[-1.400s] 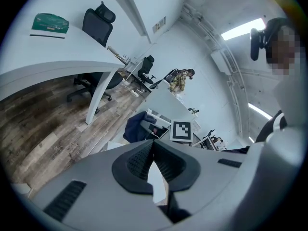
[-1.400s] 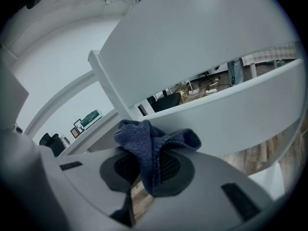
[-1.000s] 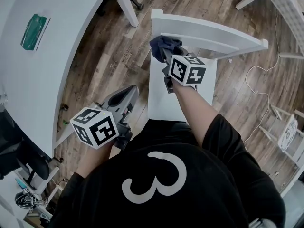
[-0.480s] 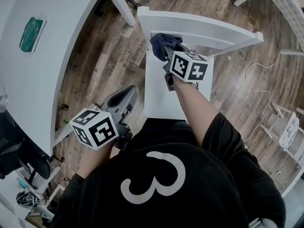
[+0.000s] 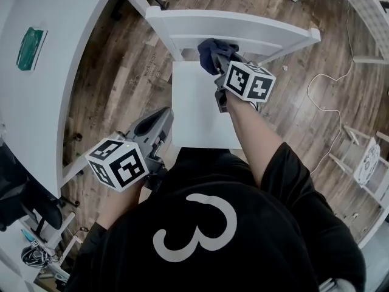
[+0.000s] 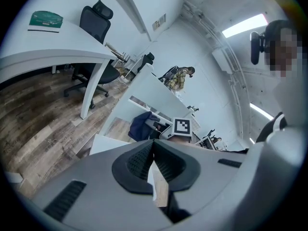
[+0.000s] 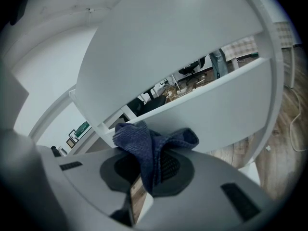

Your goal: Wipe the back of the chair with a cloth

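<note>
Right tool [image 7: 150, 171] pinches the cloth [image 7: 142, 138] by a thin fold, lower centre — drag on the chair back [image 7: 192, 47] could pull it free. Left tool [image 6: 153, 154] is pressed together, empty.

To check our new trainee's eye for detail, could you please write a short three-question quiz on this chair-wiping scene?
1. True or false: the left gripper holds the cloth.
2. Which colour is the cloth? A white, B dark blue, C green.
3. Fill in: the green book lies on the white ____, left of the chair.

Key: 1 false: the right gripper pinches it, and the left gripper's fingers are shut on nothing. 2 B. 3 table.
</note>
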`<state>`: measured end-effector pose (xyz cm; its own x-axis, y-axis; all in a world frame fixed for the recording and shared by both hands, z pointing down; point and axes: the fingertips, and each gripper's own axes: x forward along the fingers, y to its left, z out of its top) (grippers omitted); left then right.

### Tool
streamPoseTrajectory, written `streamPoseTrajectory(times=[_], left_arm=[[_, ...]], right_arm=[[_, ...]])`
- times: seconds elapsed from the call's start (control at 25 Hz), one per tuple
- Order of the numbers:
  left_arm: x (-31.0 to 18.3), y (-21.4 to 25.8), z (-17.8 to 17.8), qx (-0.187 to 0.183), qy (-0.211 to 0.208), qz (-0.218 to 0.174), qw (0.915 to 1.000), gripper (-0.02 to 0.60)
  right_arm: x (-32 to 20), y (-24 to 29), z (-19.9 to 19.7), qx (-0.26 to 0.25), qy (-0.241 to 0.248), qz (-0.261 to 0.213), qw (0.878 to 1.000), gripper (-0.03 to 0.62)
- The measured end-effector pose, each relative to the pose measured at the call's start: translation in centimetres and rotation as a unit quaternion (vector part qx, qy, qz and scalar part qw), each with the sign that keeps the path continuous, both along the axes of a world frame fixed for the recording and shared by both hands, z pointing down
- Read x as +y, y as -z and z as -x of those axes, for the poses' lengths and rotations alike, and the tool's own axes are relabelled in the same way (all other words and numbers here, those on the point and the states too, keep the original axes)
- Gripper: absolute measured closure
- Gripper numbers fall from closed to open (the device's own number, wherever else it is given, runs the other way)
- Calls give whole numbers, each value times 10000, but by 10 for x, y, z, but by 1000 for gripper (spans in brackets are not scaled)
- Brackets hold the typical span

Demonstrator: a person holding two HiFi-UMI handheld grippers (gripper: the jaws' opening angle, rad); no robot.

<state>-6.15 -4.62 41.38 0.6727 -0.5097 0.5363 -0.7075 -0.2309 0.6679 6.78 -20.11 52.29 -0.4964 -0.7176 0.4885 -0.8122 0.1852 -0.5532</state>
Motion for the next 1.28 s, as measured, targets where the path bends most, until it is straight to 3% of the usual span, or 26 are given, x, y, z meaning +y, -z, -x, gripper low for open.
streamPoseTrajectory(times=[0.4,0.84,1.08,1.28], left_arm=[[5,1,-56,105,-94,0,9999,568],[21,8,-86,4,-48,-150,9999,568],[47,14,-80,2,316,-238,9992,568],[68,43,-63,-43,642,-525,9965,568]], right_arm=[[8,-2,-92,185,-243,53,9995,545],[17,-3,-174,-282,-997,137,9945,545],[18,-1,-180,-686,-1170,173,9906,546],[30,14,-179,-616,-712,-164,9954,545]])
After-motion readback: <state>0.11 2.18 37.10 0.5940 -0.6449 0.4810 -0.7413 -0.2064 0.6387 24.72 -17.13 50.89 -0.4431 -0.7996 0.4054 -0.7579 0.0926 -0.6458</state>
